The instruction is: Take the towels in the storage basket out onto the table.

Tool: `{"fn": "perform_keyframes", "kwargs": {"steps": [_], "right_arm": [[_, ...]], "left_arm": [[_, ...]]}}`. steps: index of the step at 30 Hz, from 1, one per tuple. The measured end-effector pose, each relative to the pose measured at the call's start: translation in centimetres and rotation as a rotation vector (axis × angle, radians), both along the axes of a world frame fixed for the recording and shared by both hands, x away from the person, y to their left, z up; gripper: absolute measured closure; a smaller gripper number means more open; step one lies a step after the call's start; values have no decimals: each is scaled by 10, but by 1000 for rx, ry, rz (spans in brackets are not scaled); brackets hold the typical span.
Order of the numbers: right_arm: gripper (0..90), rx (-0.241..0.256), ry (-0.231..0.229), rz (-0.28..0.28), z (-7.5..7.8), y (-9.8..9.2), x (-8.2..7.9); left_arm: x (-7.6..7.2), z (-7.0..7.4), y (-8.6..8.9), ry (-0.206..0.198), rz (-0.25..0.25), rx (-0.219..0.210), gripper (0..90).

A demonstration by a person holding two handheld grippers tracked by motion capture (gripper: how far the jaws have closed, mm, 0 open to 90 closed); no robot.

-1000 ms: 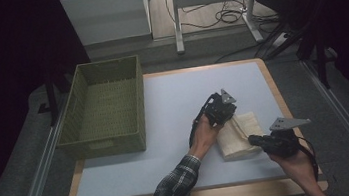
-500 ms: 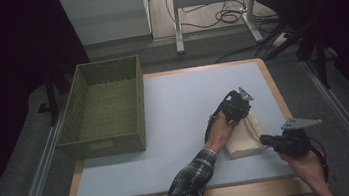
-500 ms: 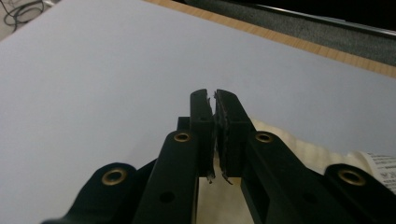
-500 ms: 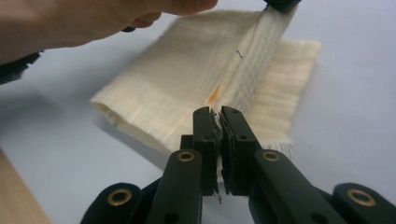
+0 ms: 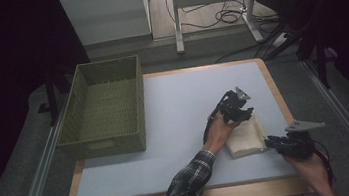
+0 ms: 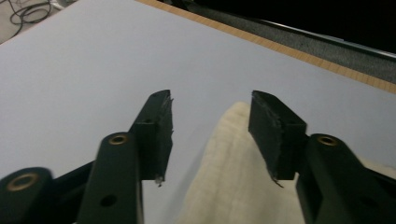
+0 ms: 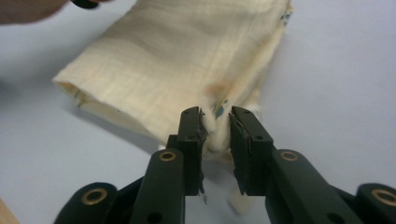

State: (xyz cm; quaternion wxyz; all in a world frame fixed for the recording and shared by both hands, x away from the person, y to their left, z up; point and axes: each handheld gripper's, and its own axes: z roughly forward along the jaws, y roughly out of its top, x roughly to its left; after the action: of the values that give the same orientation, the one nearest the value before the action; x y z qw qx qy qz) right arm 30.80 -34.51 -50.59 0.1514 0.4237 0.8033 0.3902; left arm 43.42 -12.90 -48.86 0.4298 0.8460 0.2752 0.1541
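A folded cream cloth (image 5: 244, 138) lies on the pale blue mat at the right of the table. My left gripper (image 5: 242, 110) hovers at the cloth's far edge, held by a hand in a plaid sleeve. In the left gripper view, the left gripper (image 6: 210, 135) is open, with the cloth (image 6: 233, 186) lying below the gap and touching neither jaw. My right gripper (image 5: 270, 142) is at the cloth's near right corner. In the right gripper view, the right gripper (image 7: 215, 135) is shut on a bunched corner of the cloth (image 7: 187, 60).
A green woven basket (image 5: 102, 144) stands empty at the left edge of the table. The blue mat (image 5: 182, 92) is bare between basket and cloth. The wooden table edge (image 5: 277, 95) runs close to the right of the cloth.
Both grippers and the cloth have shifted right toward the table's edge. Most of that shift came in the first half second.
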Motion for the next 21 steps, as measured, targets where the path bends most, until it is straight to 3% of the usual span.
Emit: {"fn": "perform_keyframes", "kwargs": {"steps": [6, 8, 13, 14, 15, 18, 19, 20, 21], "right_arm": [[697, -24, 4, -20, 4, -9, -8], [687, -22, -8, -28, 8, -12, -9], [663, -15, -35, -27, 21, -2, 2], [663, -15, -35, -27, 21, -2, 2], [666, -34, -20, -23, 21, 5, 10], [647, -67, 13, -21, 16, 12, 19], [592, -98, 44, -28, 9, 16, 26], [592, -98, 44, -28, 9, 16, 26], [549, -114, 77, -44, 3, 17, 28]], "left_arm": [[-3, -1, 20, 9, 14, 11, 436], [-5, -1, 29, 14, 21, 34, 431], [-13, -2, 62, 54, 33, 28, 436], [-13, -2, 62, 54, 33, 28, 436], [-13, -3, 73, 68, 42, 38, 438], [-13, -7, 80, 98, 44, 31, 441], [-12, -12, 86, 115, 48, 33, 441], [-12, -12, 86, 115, 48, 33, 441], [-10, -18, 88, 133, 54, 50, 441]]}}
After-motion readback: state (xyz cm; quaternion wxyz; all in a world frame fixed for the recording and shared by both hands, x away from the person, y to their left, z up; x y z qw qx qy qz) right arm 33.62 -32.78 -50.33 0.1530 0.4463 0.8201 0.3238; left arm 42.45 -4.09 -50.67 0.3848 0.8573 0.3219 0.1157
